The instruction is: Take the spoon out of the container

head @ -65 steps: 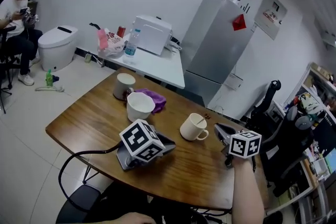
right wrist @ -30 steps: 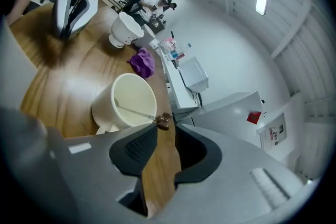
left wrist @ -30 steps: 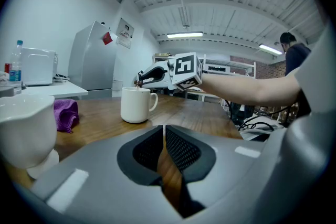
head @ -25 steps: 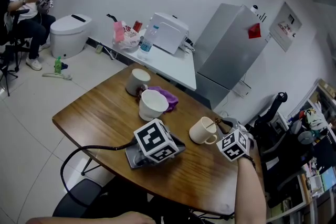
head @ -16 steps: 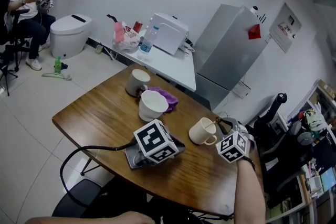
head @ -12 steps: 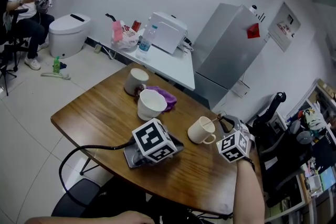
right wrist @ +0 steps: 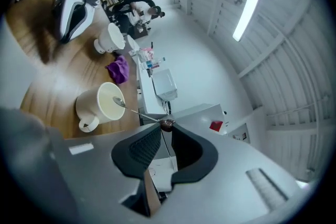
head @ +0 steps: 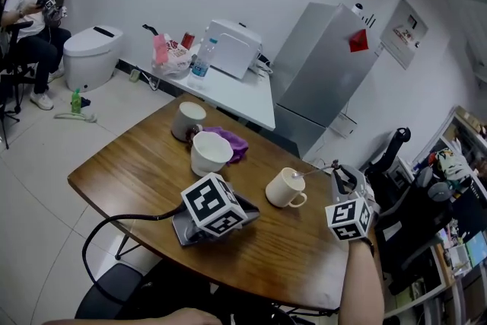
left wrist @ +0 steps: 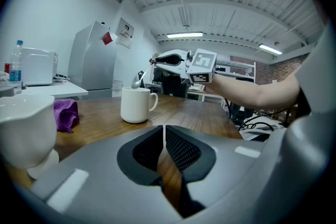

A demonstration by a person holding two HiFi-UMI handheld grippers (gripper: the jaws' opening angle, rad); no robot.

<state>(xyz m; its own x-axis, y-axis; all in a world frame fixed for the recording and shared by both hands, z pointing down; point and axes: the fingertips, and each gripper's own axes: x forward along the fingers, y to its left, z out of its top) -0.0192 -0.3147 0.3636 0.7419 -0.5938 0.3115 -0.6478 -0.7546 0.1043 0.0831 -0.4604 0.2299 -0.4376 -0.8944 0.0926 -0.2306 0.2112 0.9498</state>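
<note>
A white mug (head: 285, 188) stands on the wooden table (head: 137, 164) toward its right side. My right gripper (head: 337, 168) is shut on the dark handle end of a thin metal spoon (head: 315, 167). The spoon's bowl hangs just above the mug's rim, as the left gripper view shows with spoon (left wrist: 137, 81) over mug (left wrist: 135, 105). In the right gripper view the spoon (right wrist: 131, 107) runs from the jaw tips (right wrist: 166, 124) out over the mug (right wrist: 105, 105). My left gripper (head: 247, 208) rests on the table in front of the mug, shut and empty.
A white bowl (head: 207, 154), a purple cloth (head: 228, 141) and a second white mug (head: 186, 120) sit at the table's far side. A black cable (head: 114, 228) loops off the near edge. Beyond are a white side table (head: 228, 91), a grey fridge (head: 323, 72) and a seated person (head: 30, 4).
My right gripper has risen and drawn back to the right, lifting the spoon's bowl up out of the mug. The left gripper has stayed on the table.
</note>
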